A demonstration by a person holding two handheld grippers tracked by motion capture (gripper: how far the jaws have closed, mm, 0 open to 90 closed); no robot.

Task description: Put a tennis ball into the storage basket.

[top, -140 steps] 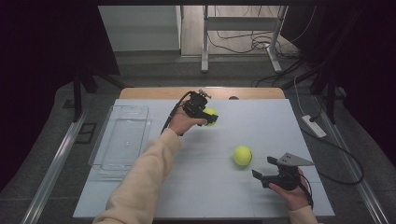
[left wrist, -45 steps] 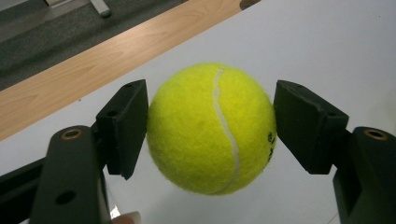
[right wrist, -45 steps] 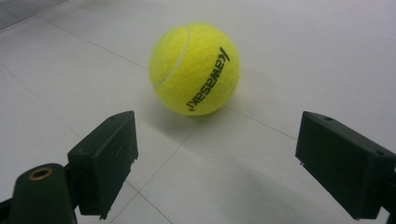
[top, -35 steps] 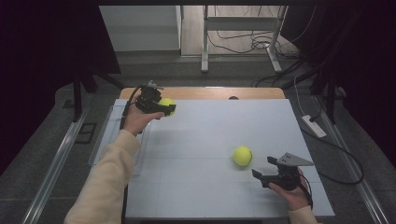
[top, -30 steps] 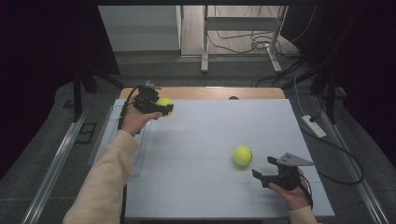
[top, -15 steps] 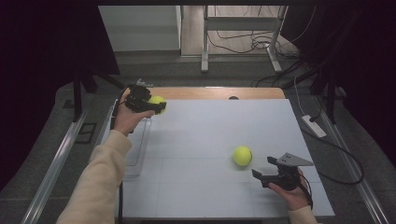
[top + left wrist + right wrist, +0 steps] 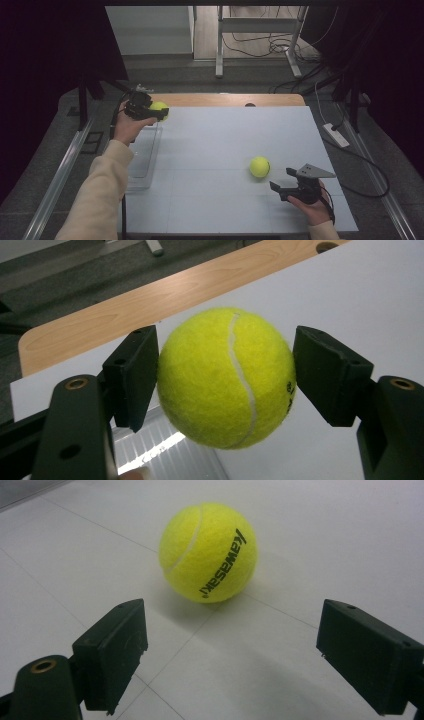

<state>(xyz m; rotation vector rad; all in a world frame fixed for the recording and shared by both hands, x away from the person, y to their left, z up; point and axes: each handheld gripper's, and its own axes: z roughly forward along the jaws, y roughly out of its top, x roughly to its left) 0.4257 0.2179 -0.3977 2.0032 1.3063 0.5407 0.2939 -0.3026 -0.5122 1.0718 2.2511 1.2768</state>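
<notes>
Item one: left hand-held gripper (image 7: 159, 113), carried in our left hand (image 7: 127, 127) above the far left corner of the tabletop (image 7: 220, 150). Its jaws are clamped on a yellow tennis ball (image 7: 158, 107), one pad pressed to each side. In the left gripper view the held ball (image 7: 227, 377) sits squarely between the pads, clear of the surface below; its white seam runs roughly top to bottom, curving slightly. As a sphere it has no long axis to record.

Item two: clear plastic tray (image 7: 145, 160), lying below and just behind the left hand-held gripper, along the left edge of the tabletop.

Item three: right hand-held gripper (image 7: 284, 183), in our right hand (image 7: 312, 205) near the front right of the tabletop. Its jaws stand spread wide, nothing between them.

Item four: second tennis ball (image 7: 259, 166), resting on the tabletop just ahead of the right hand-held gripper's open jaws, apart from both pads. In the right gripper view this ball (image 7: 208, 551) shows black "kawasaki" lettering running diagonally across its near face, and a white seam curving on its upper left.
</notes>
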